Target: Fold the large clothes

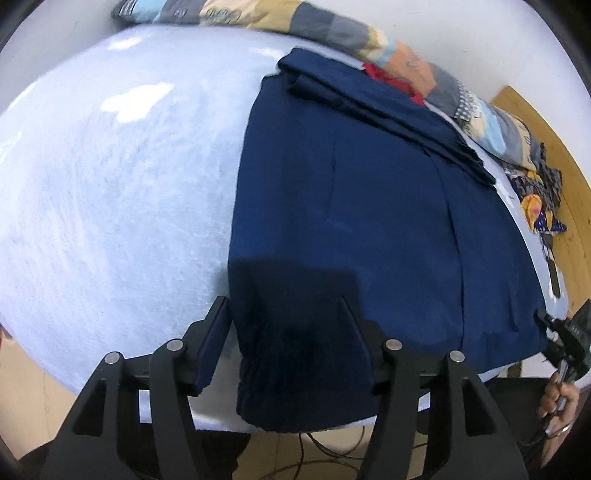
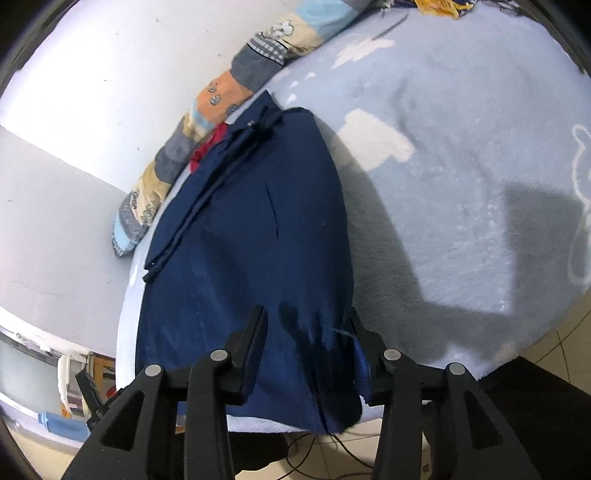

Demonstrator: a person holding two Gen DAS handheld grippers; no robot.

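Navy garment lies flat on the pale blue bed, long axis running from near edge toward the patchwork quilt at the wall. Left tool and right tool both released, jaws spread, each straddling a near-hem corner w/o grasping. Neither nearer; hem directly ahead of both.

A plain navy blue garment lies on a pale blue fleecy blanket with white cloud shapes. Behind it runs a patchwork quilt of grey, beige, orange and light blue, and a red cloth.
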